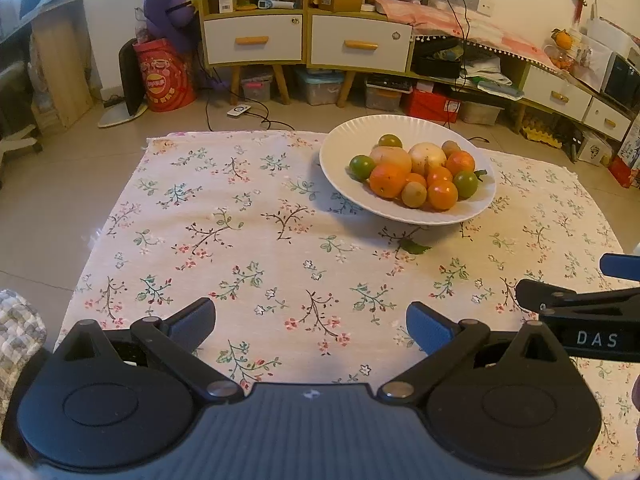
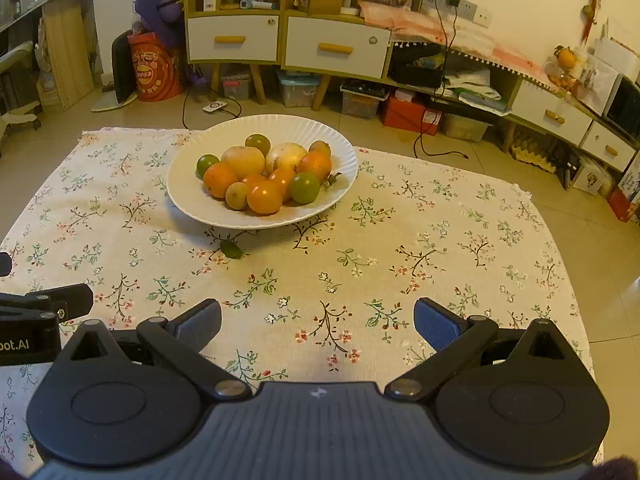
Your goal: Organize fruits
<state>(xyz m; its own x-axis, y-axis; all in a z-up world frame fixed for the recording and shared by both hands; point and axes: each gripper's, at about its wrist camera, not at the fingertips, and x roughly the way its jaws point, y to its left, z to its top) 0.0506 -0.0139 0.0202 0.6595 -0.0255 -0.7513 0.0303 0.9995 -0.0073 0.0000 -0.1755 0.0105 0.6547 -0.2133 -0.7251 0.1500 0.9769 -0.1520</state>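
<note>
Fruits (image 1: 418, 174) sit heaped in a white plate (image 1: 340, 152) on the floral cloth (image 1: 240, 240): oranges, green ones, two pale large ones. From the left wrist view the plate lies at one o'clock; from the right wrist view, at eleven o'clock. A green leaf (image 2: 232, 250) rests on the cloth just beside the plate's near rim. Left gripper (image 1: 311, 326) and right gripper (image 2: 318, 326) hover side by side, fingers spread wide, holding nothing.
</note>
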